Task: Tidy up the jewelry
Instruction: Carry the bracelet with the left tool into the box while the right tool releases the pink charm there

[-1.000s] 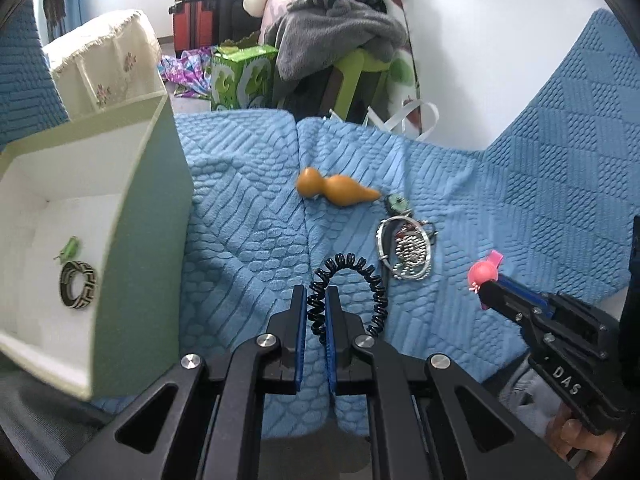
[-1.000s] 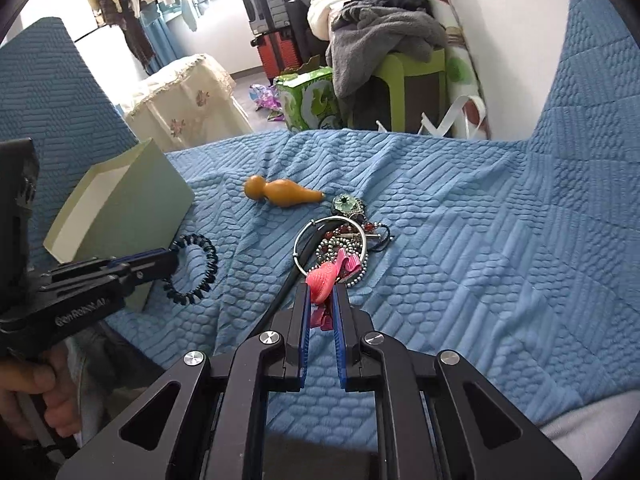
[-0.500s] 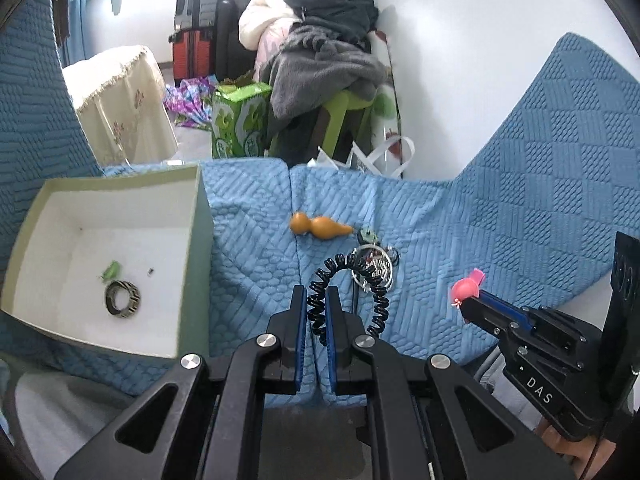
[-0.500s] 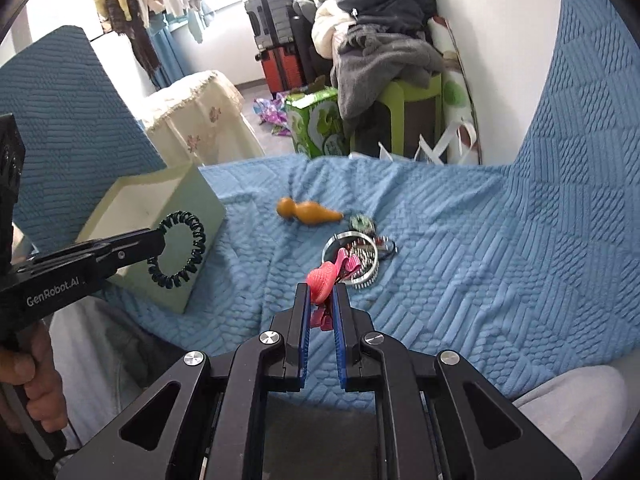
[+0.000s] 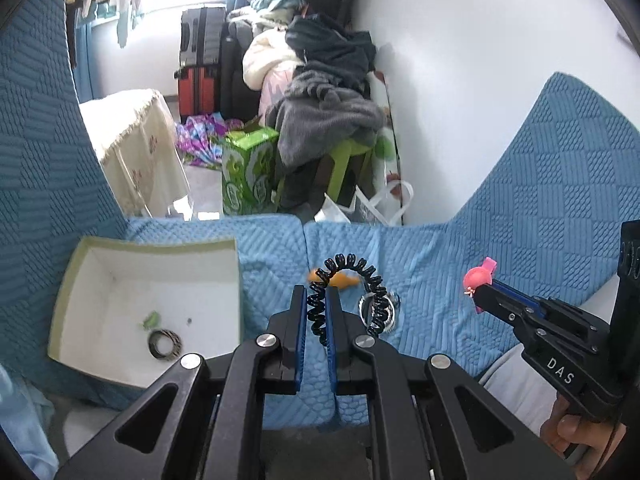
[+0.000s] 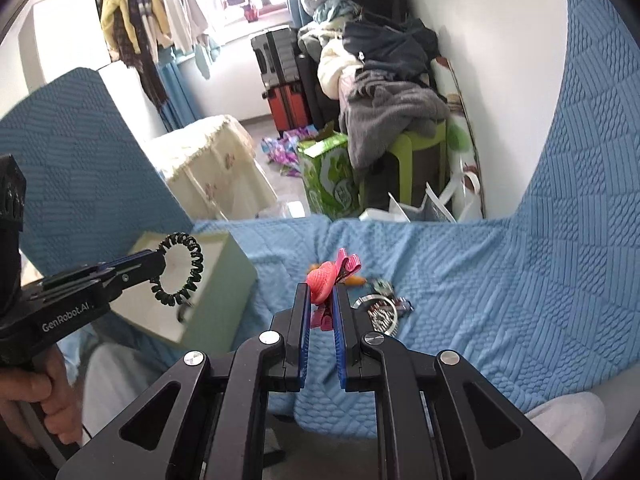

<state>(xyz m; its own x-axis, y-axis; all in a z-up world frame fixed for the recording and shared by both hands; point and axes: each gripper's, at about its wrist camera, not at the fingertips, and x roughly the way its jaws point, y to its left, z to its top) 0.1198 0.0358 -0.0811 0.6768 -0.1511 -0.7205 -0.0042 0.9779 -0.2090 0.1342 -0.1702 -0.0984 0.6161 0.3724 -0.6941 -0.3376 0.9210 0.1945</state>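
Box (image 5: 70,280) holds patterned ring (image 5: 164,345), green bit (image 5: 150,319); left fingers (image 5: 298,308) pinch coil band (image 5: 374,280), right fingers (image 6: 301,312) pinch pink clip (image 6: 324,276).

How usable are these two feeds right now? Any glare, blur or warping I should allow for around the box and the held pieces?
Left wrist view: the window at top left is blown out, the blue cover's edges bow from the fisheye, the black coil hair tie in the left gripper is sharp, and the box floor is evenly lit. Right wrist view: same window glare at top, the pink clip in the right gripper is crisp, the corners are vignetted black.
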